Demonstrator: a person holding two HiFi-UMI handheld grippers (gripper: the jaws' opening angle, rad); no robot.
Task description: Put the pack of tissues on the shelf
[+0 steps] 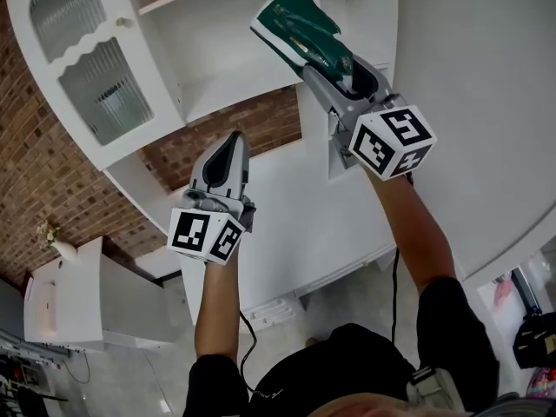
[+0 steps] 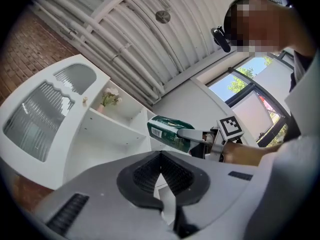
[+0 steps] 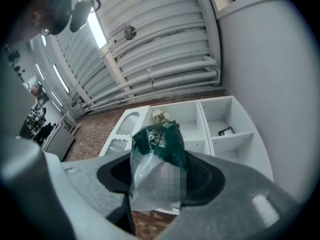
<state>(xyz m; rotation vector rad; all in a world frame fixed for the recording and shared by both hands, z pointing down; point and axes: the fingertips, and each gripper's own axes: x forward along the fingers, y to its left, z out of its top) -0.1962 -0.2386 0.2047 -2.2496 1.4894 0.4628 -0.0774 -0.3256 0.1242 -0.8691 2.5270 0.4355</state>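
My right gripper (image 1: pixel 320 57) is raised and shut on a dark green pack of tissues (image 1: pixel 297 26), whose end sticks out past the fingers toward the white shelf unit (image 1: pixel 217 33). In the right gripper view the pack (image 3: pixel 159 145) fills the jaws, with the open shelf compartments (image 3: pixel 182 121) behind it. The left gripper view shows the pack (image 2: pixel 167 132) just in front of the middle shelf (image 2: pixel 107 129). My left gripper (image 1: pixel 231 139) hangs lower and to the left, shut and empty, pointing at the brick wall below the shelf.
A glass-paned cabinet door (image 1: pixel 87 68) stands open at the left. A vase of flowers (image 2: pixel 107 100) is on the upper shelf and a small frame (image 3: pixel 226 131) in the right compartment. A white counter (image 1: pixel 287 215) lies below, a wide white column (image 1: pixel 486 102) at the right.
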